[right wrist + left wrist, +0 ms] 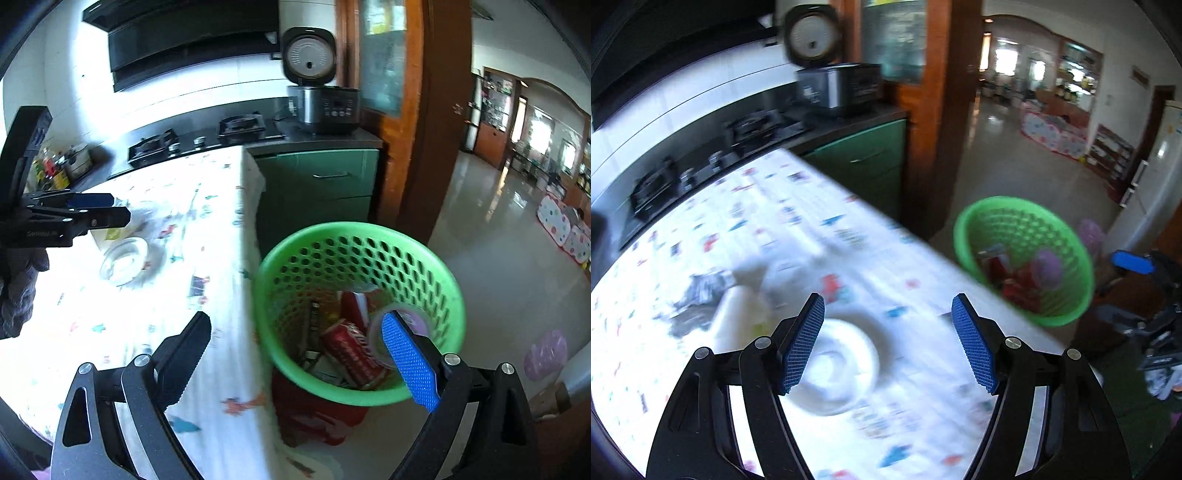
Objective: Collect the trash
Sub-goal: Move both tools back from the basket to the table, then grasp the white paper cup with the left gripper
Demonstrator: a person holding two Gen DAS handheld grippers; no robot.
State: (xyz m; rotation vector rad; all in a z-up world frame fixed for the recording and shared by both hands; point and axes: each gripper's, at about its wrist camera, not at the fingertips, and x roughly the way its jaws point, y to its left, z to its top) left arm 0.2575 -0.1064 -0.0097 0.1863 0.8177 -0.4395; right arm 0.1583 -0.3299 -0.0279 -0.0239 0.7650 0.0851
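Green basket point(369, 240) mouth unobstructed; white bowl point(838, 365) and crumpled wrappers point(698, 295) crowd tablecloth point(768, 206).

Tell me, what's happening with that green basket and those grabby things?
A person is clearing trash off the table. Both grippers are open and empty: the right gripper hangs over the green basket, which already holds a red can and wrappers. The left gripper is above the table near a white dish and some crumpled litter not yet collected.
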